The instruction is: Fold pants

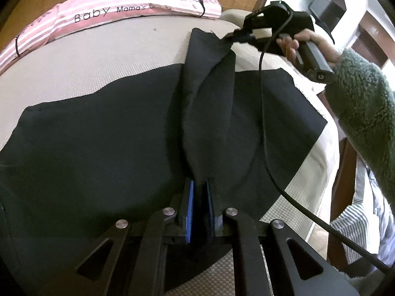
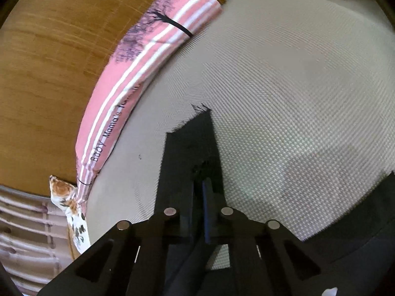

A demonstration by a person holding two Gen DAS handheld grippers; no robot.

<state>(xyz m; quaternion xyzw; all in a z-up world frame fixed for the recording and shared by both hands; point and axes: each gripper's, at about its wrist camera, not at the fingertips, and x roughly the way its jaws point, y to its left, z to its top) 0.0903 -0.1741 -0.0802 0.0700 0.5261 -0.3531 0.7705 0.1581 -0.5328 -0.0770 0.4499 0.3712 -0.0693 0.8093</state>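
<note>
Black pants [image 1: 103,133] are spread flat across a beige woven mattress [image 1: 98,56], with a raised fold of the cloth drawn into a ridge running from near to far. The fabric is matte and dark, with a frayed far edge. The near end of the ridge is pinched between the closed left tongs [image 1: 200,197], whose blue pads are seen pressed against the cloth. The far end is clamped by the right tongs [image 1: 234,38], closed on the fabric corner and held by a hand [image 1: 296,44] in a fuzzy green sleeve [image 1: 358,98]. In the right wrist view, the right tongs [image 2: 201,185] are closed on that frayed corner. A pink striped pillow [image 1: 123,9] is seen at the mattress's far edge.
</note>
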